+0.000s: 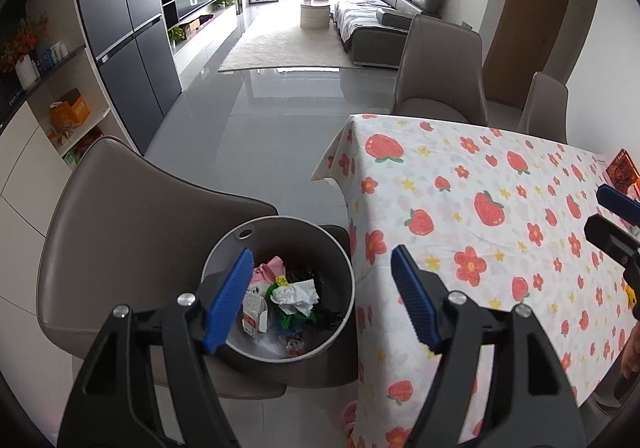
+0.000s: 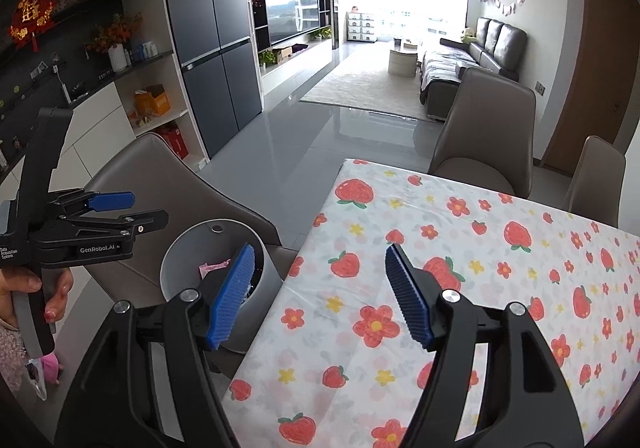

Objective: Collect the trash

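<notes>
A grey round bin [image 1: 288, 236] stands on a brown chair seat beside the table. It holds a crumpled white tissue [image 1: 296, 298], a pink wrapper [image 1: 268, 272], a small carton [image 1: 254, 314] and other scraps. My left gripper [image 1: 320, 252] hangs open just above the bin's right rim, with nothing between its blue pads. My right gripper [image 2: 319, 248] is open too, empty, over the left edge of the strawberry tablecloth [image 2: 480, 248]. The right wrist view shows the bin [image 2: 188, 260] and the left gripper [image 2: 150, 208] held by a hand. A red packet [image 1: 622, 168] lies at the table's far right.
The brown chair [image 1: 132, 216] under the bin faces the table's left side. Two more chairs [image 1: 440, 68] stand at the table's far edge. Grey floor [image 1: 260, 136] runs towards a rug and sofa. A dark fridge [image 1: 124, 28] and shelves line the left wall.
</notes>
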A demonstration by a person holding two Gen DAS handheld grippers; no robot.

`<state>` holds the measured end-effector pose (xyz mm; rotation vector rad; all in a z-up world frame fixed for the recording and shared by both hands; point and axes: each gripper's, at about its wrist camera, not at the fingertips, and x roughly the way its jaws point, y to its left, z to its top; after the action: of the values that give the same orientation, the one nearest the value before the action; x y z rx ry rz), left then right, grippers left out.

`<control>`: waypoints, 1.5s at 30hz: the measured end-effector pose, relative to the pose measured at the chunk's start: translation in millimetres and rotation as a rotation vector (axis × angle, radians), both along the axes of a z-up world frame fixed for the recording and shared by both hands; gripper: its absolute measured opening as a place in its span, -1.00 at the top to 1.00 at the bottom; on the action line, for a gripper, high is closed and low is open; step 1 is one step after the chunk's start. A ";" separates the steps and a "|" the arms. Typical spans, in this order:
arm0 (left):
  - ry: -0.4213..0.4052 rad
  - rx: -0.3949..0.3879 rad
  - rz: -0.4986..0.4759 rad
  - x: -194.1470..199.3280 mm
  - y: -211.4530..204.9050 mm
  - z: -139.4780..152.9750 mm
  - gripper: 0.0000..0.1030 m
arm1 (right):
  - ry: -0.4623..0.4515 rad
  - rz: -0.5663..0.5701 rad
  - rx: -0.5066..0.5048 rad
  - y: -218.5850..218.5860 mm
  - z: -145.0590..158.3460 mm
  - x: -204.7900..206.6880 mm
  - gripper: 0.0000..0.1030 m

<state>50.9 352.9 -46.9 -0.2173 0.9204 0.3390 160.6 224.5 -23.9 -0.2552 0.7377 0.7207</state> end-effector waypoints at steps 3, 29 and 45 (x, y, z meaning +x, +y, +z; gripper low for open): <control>0.010 -0.003 -0.039 1.7 -16.1 -1.3 -0.44 | 0.011 -0.040 -0.006 -17.3 -0.5 -4.1 -0.34; -0.031 0.010 -0.392 34.0 -264.5 40.7 -0.76 | 0.100 -0.574 -0.027 -294.1 17.5 -70.4 -0.86; -0.073 0.039 -0.564 -6.5 -397.5 110.3 -0.76 | 0.048 -0.707 -0.086 -409.3 79.0 -138.9 -0.86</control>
<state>44.4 -44.5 63.4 0.0697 0.8625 -0.1717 21.7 -184.7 55.1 -0.0420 0.8374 0.0246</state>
